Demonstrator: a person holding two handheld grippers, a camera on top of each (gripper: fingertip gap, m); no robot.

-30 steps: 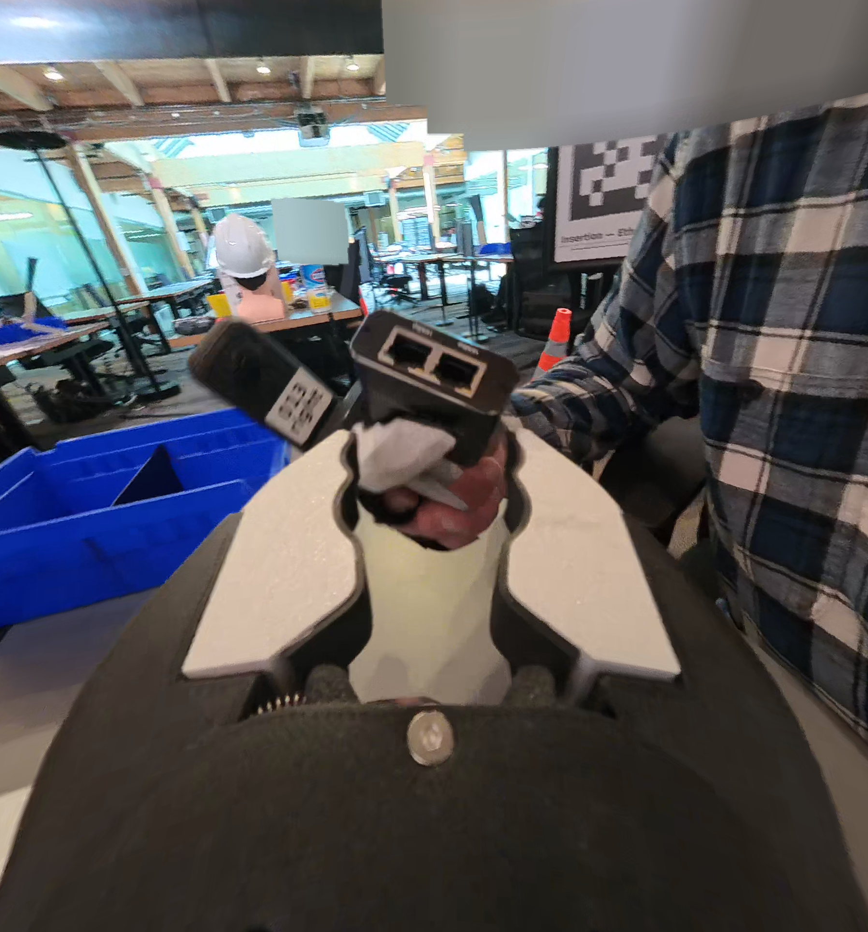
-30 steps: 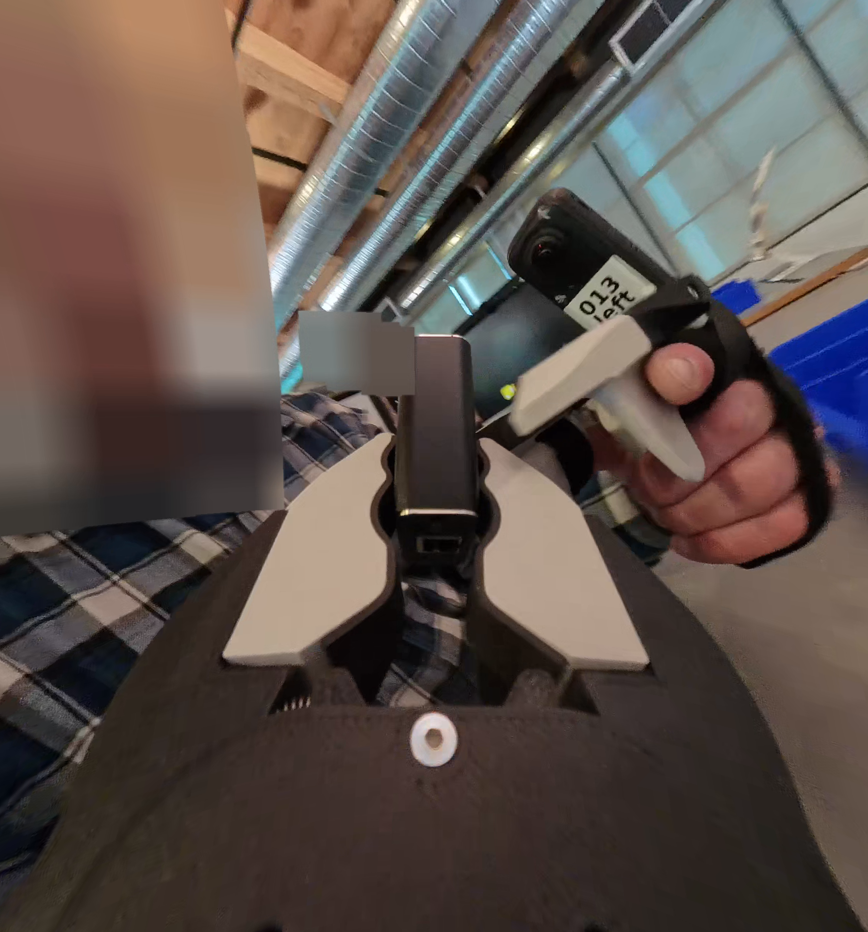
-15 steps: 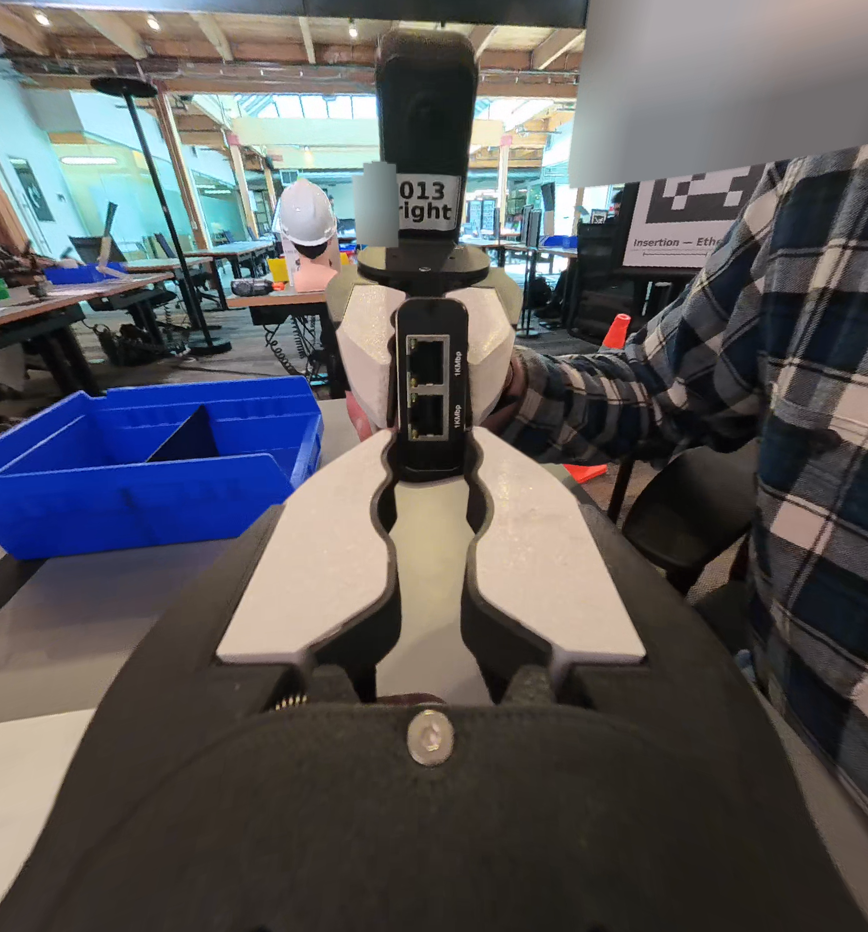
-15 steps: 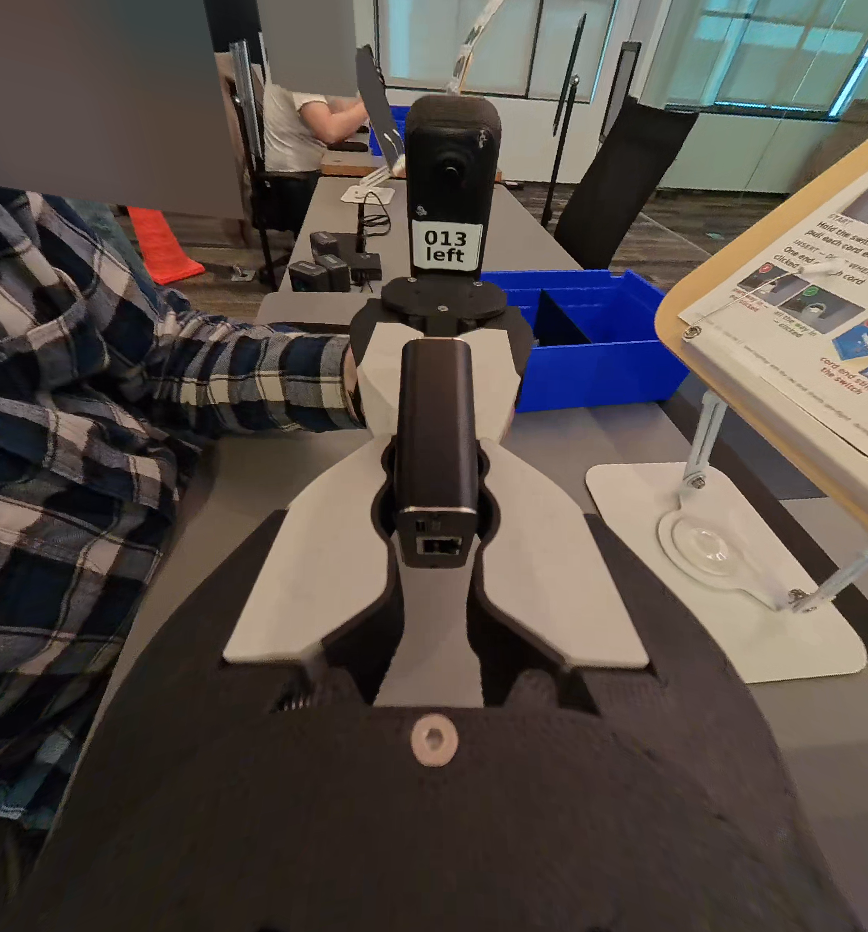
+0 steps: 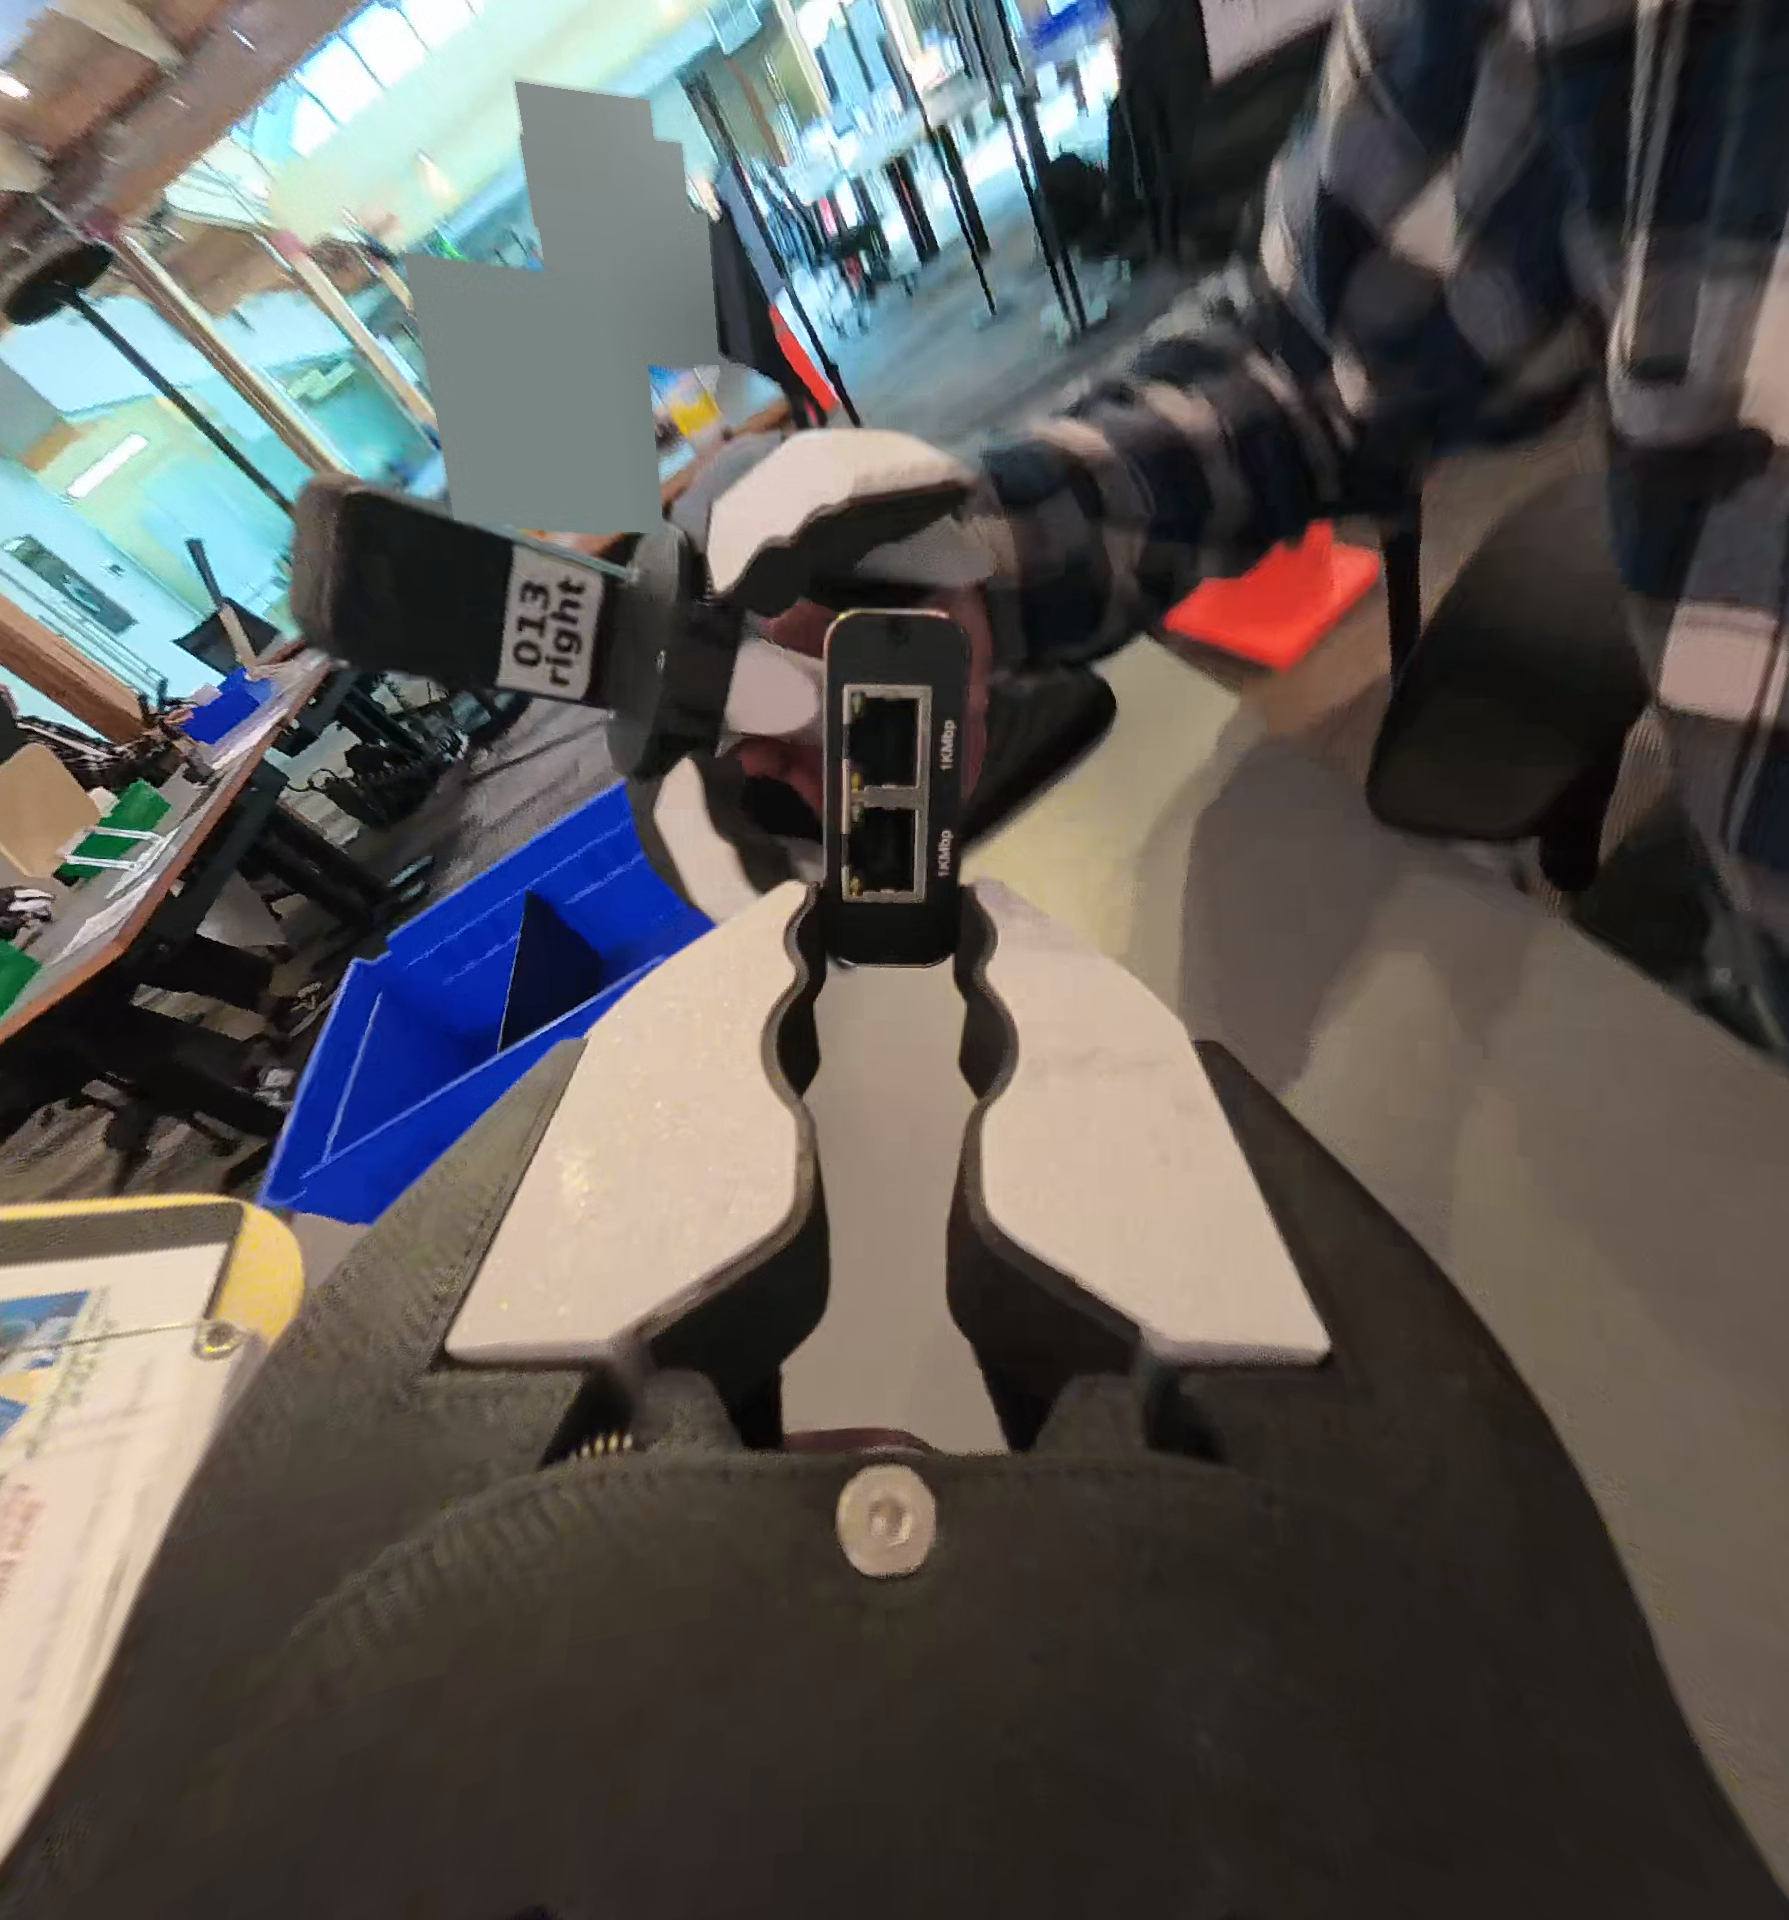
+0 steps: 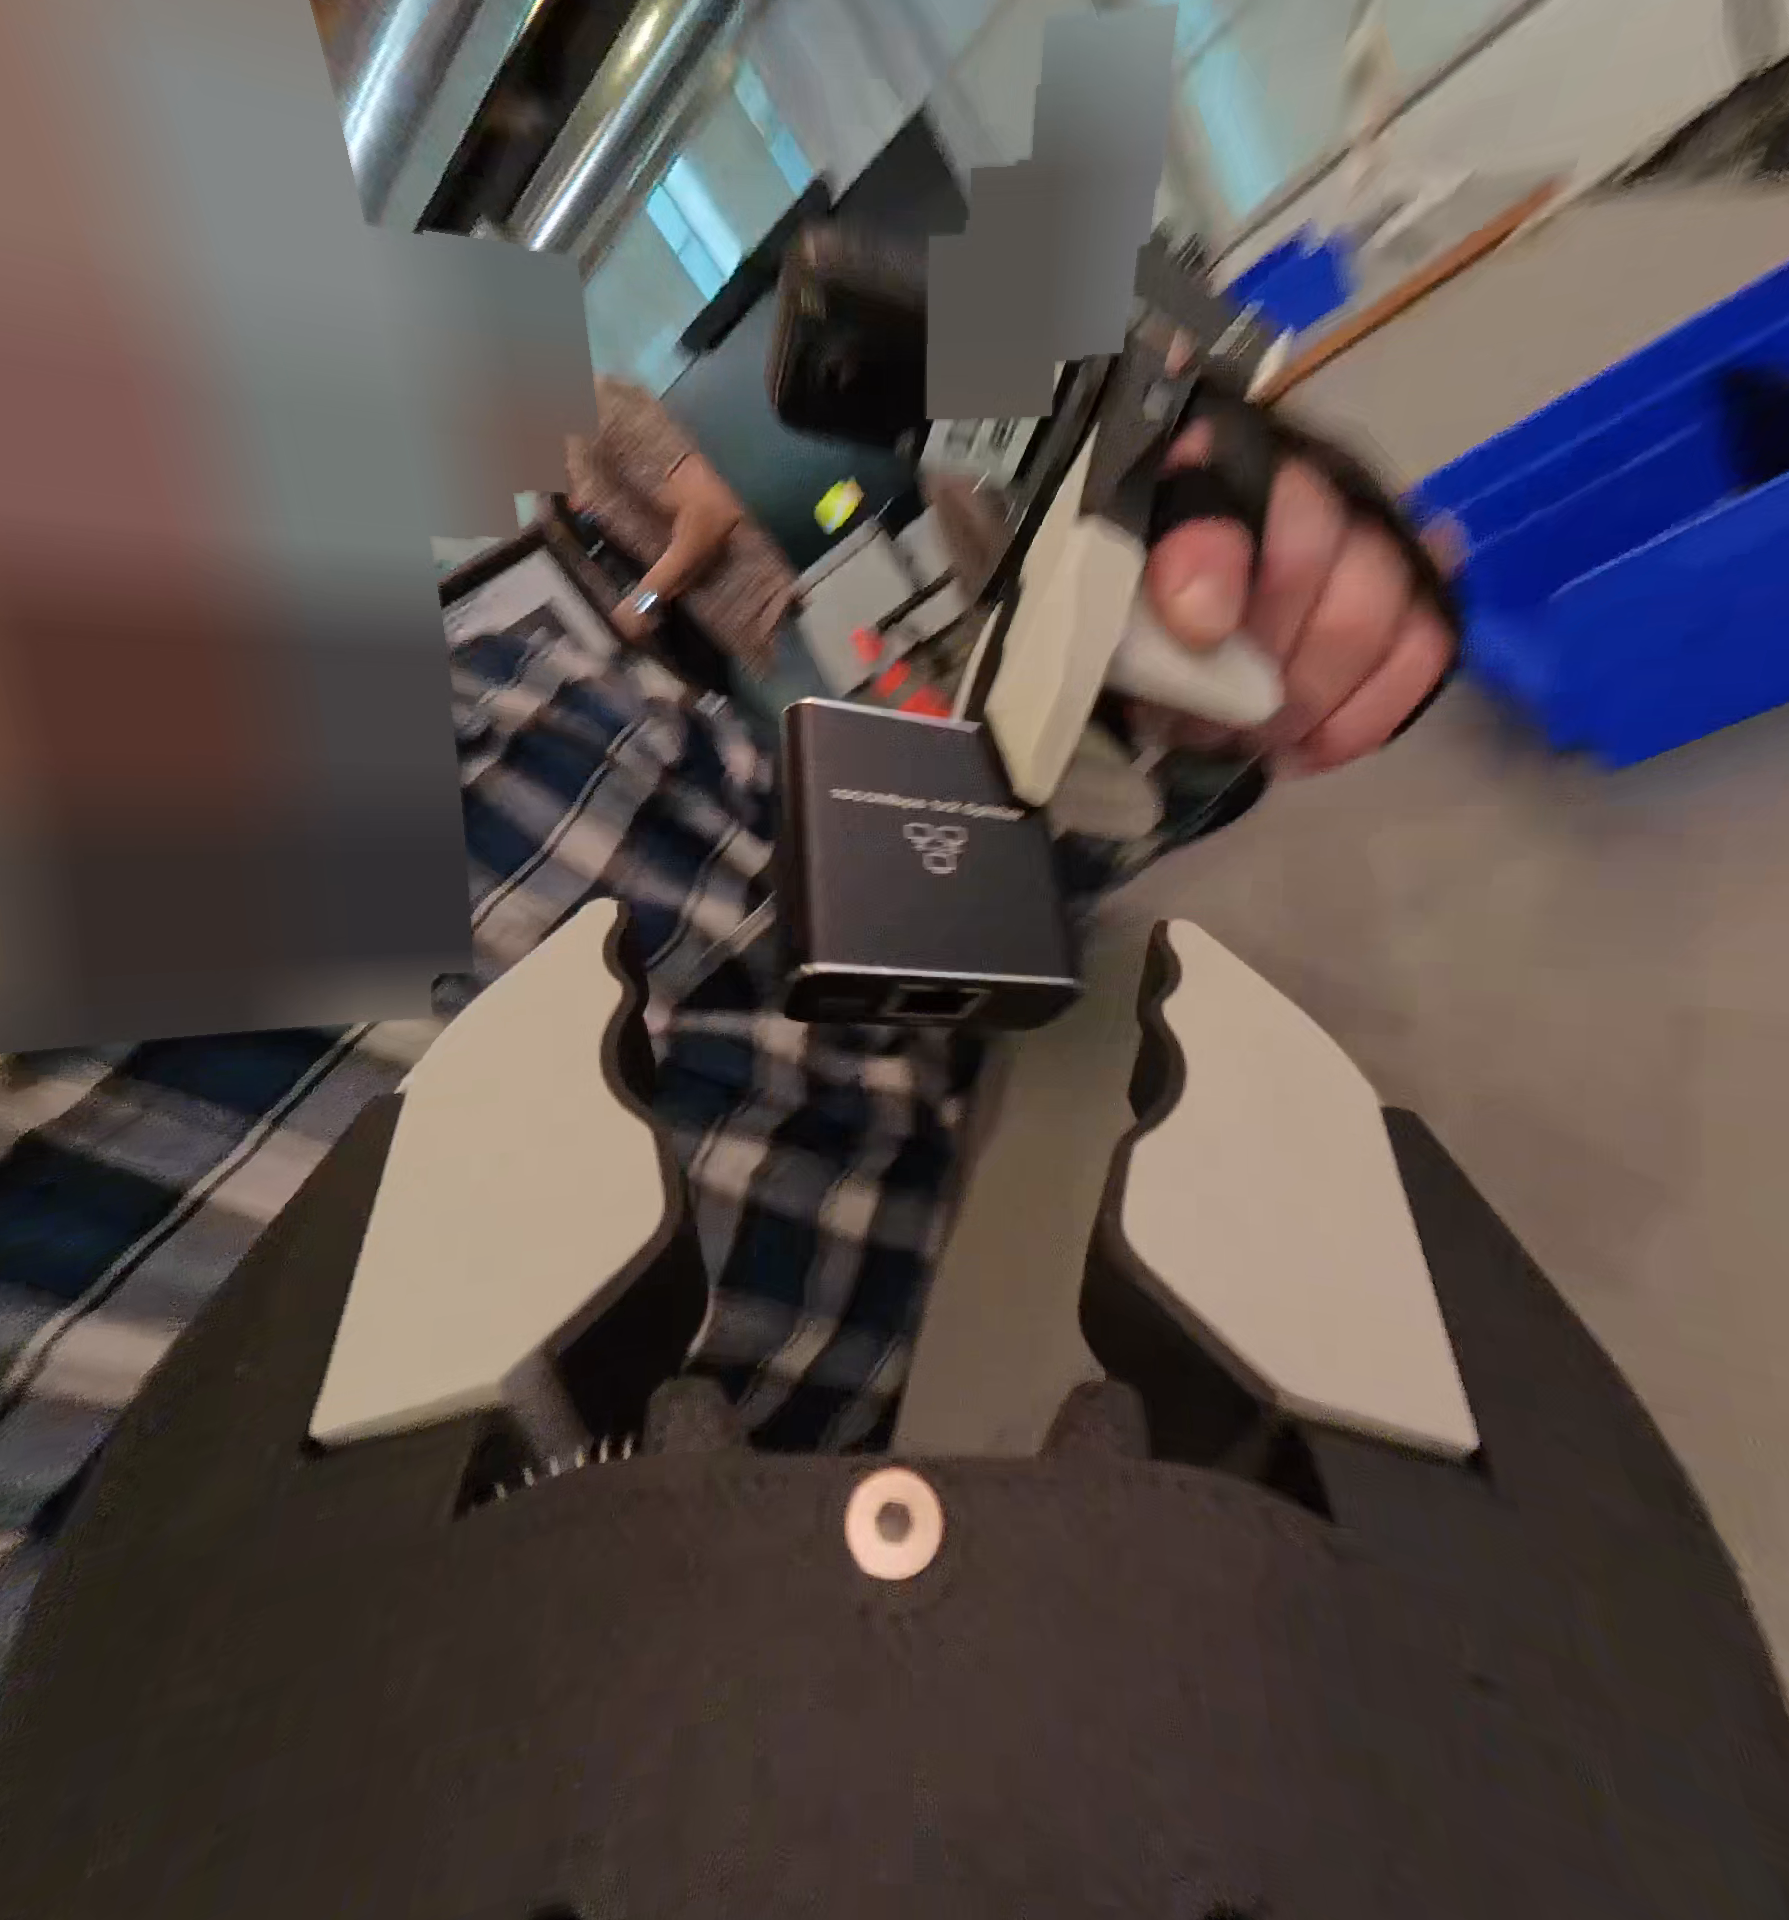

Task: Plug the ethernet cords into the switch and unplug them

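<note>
My left gripper (image 5: 890,914) is shut on the lower end of a small black switch (image 5: 895,790). Both fingertips press its narrow sides. Its two ports face me and are empty. My right gripper (image 6: 890,935) is open wide. The switch (image 6: 921,862) stands between its fingers, and neither of them touches it. One white finger (image 6: 1046,644) of the left gripper clamps the switch's far end in the right wrist view. The right gripper (image 5: 776,675) also shows behind the switch in the left wrist view, tilted to the left.
A blue bin (image 5: 474,1018) stands on the grey table (image 5: 1389,1091) to the left; it also shows in the right wrist view (image 6: 1648,540). A printed instruction board (image 5: 59,1403) is at the lower left. A person's plaid shirt (image 6: 578,1091) is close behind. Left and right tips are no more than a few centimetres apart.
My left gripper shut on the switch while the right still held it. The right gripper has now opened and let it go. Both views have tilted.
</note>
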